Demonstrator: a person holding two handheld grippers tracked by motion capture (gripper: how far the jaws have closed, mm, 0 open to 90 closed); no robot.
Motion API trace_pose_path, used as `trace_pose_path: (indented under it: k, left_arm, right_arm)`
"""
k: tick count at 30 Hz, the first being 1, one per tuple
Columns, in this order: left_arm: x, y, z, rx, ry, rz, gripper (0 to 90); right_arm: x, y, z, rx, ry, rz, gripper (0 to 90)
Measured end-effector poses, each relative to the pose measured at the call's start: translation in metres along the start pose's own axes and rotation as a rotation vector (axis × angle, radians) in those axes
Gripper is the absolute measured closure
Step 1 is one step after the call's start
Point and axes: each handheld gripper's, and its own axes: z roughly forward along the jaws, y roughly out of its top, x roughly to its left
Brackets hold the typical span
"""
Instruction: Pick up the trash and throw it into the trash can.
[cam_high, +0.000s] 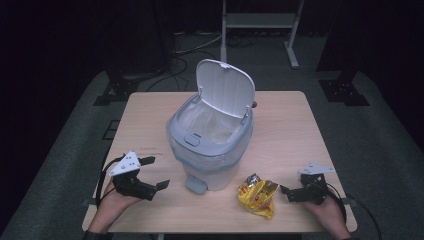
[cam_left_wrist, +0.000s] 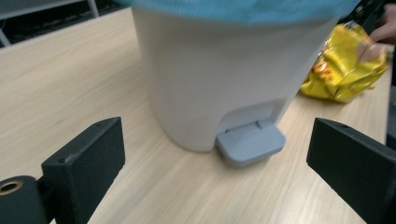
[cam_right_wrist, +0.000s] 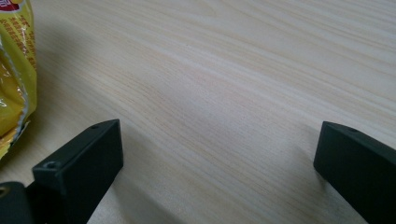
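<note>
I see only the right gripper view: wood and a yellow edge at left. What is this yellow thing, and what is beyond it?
Observer: A crumpled yellow snack bag lying on the table, just beside the right gripper. Beyond it stands a white pedal bin.
Operator: Is the bin open?
Observer: Yes, its lid stands up, and a liner shows inside.
Operator: Where is the other gripper?
Observer: The left gripper is open on the bin's far side from you, facing the grey pedal.
</note>
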Motion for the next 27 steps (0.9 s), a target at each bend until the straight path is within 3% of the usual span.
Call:
trace_pose_path:
  k: [13, 27]
  left_arm:
    - [0.004, -0.023, 0.020, 0.062, 0.038, 0.004, 1.5]
    - [0.007, -0.048, 0.047, 0.218, 0.048, -0.014, 1.6]
  right_arm:
    - [0.000, -0.001, -0.001, 0.000, 0.007, -0.006, 0.4]
    - [-0.002, -0.001, -0.003, 0.013, 0.014, -0.014, 0.4]
